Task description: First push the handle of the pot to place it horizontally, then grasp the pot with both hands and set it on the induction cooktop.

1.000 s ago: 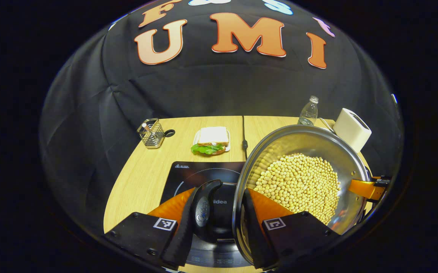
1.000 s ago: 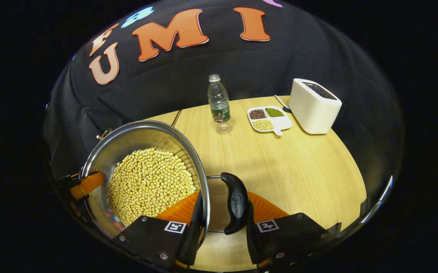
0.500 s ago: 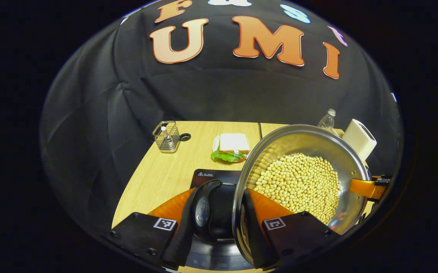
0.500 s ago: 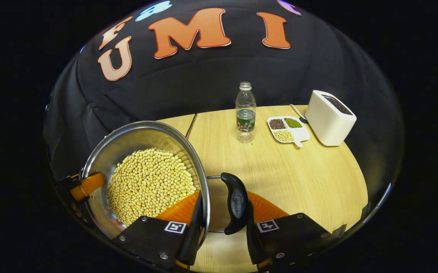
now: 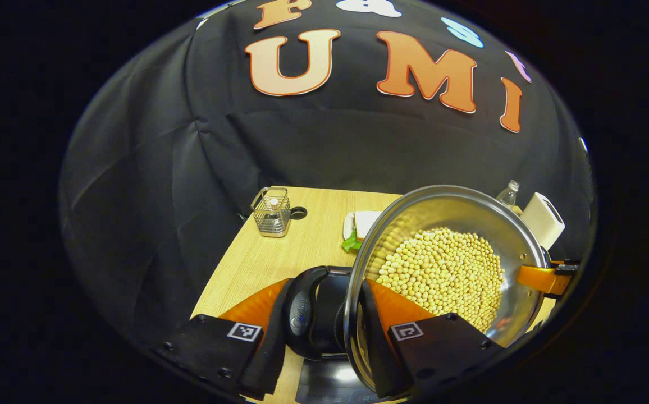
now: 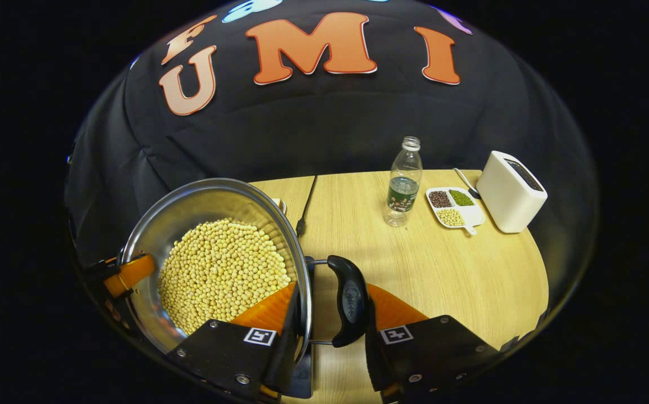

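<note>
Around the pot [image 5: 448, 264] on the table [image 6: 442, 264]: one bottle [image 6: 404, 180], one toaster [image 6: 511, 191], one bean tray [image 6: 455, 206] at 1 o'clock in the right gripper view; one wire basket [image 5: 272, 212], one sandwich [image 5: 361, 225] at 11 in the left gripper view. Left gripper [image 5: 324, 320] and right gripper [image 6: 330, 314] each have fingers narrowly clamped over a pot handle and rim. Cooktop [image 5: 330, 387] sits under the pot, one beans-filled pot total.

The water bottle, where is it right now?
In the right gripper view the water bottle stands upright at the back of the table, just left of the little bean tray and the white toaster.
</note>
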